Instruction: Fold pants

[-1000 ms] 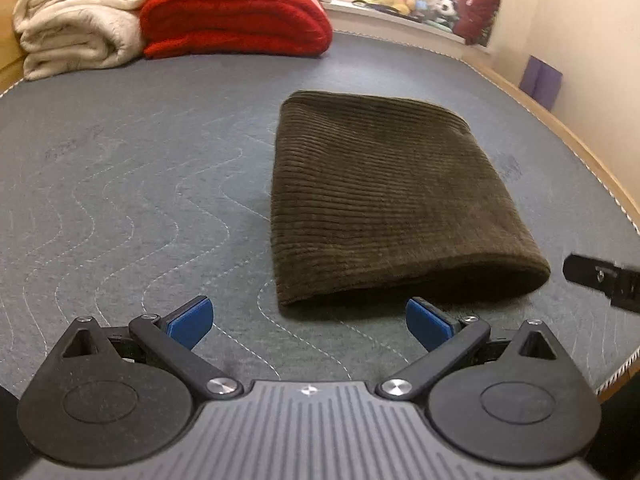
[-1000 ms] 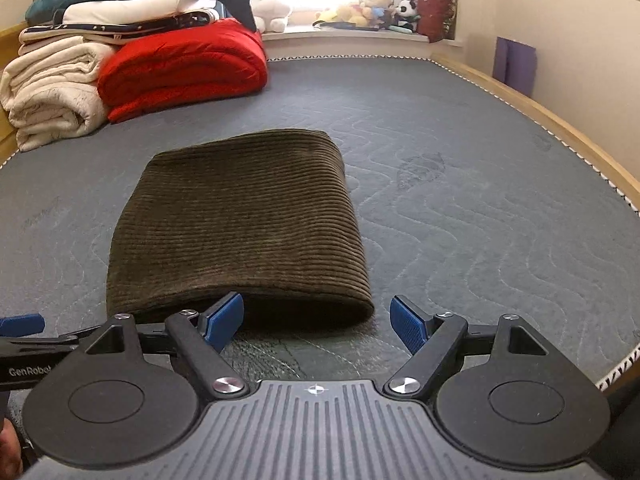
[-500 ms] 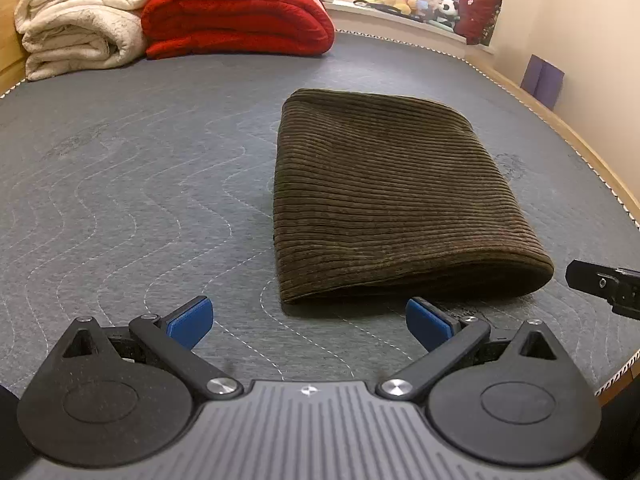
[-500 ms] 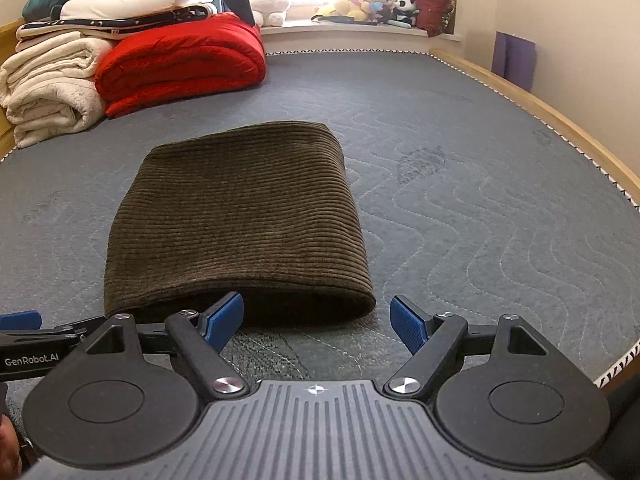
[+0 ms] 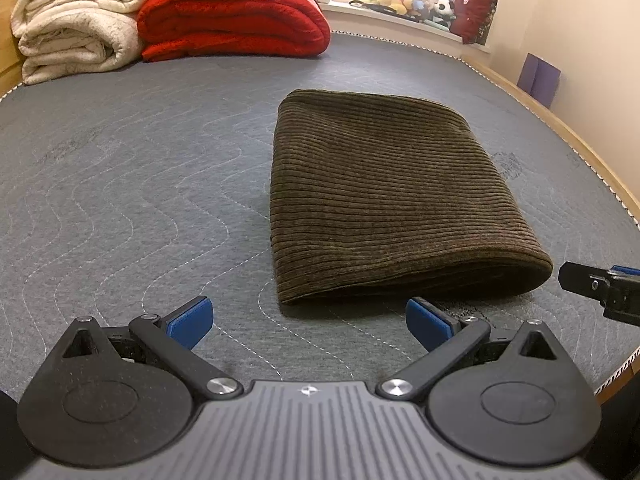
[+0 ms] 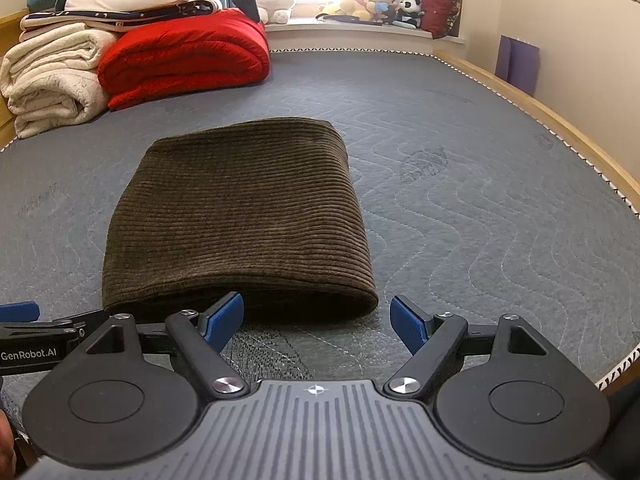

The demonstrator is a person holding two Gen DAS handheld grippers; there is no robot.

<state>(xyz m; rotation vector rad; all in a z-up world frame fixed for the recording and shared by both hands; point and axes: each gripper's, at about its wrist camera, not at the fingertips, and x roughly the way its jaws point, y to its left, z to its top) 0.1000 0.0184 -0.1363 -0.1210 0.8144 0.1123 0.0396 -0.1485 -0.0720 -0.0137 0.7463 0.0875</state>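
The brown corduroy pants (image 5: 384, 196) lie folded into a thick rectangle on the grey quilted mattress (image 5: 120, 184); in the right wrist view the pants (image 6: 240, 216) sit just ahead and left of centre. My left gripper (image 5: 308, 322) is open and empty, a short way in front of the bundle's near left corner. My right gripper (image 6: 318, 322) is also open and empty, just short of the near right fold edge. Part of the right gripper (image 5: 600, 284) shows at the right edge of the left wrist view.
A folded red duvet (image 6: 184, 60) and cream blankets (image 6: 52, 80) are stacked at the far left, with a plush shark on top. Soft toys (image 6: 372, 4) line the window ledge. The wooden bed rim (image 6: 560, 120) runs along the right.
Both grippers have drawn back and risen slightly from the folded pants, which lie unmoved. Both stay open.
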